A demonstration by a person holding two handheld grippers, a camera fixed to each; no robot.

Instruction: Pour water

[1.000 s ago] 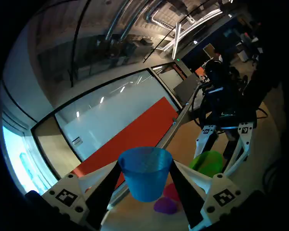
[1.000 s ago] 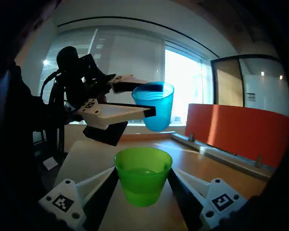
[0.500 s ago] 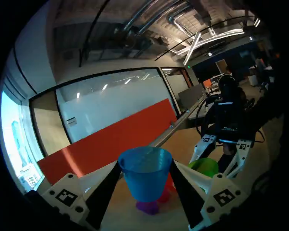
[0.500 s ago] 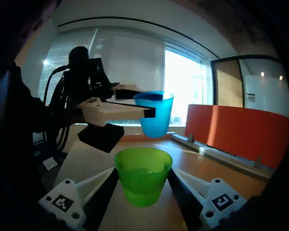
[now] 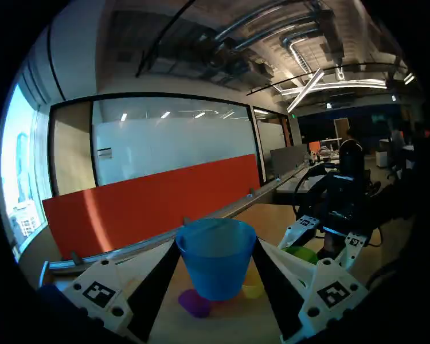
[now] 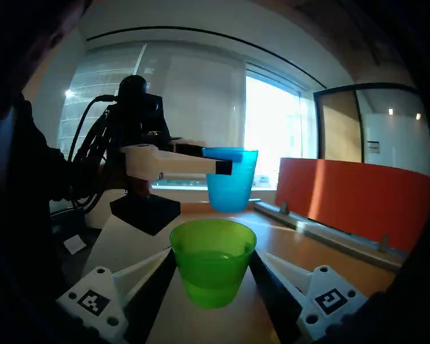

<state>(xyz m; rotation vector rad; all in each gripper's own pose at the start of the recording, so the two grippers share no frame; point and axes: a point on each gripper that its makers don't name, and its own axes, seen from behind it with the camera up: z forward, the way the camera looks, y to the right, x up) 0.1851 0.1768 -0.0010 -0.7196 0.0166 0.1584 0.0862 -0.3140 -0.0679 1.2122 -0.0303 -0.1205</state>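
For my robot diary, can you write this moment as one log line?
left hand-held gripper: shut on translucent blue plastic cup, upright | right hand-held gripper: shut on translucent green plastic cup, water inside | cups apart

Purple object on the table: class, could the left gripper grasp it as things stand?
Probably not. The left gripper is shut on the blue cup, so its fingers are full; the purple object lies lower down, partly behind that cup.

Cup [image 6: 213, 278] sitting between right gripper [image 6: 213, 252] fingers at 6 o'clock; second cup [image 6: 231, 189], between left gripper [image 6: 229, 165] fingers, hanging behind it at 12 o'clock.
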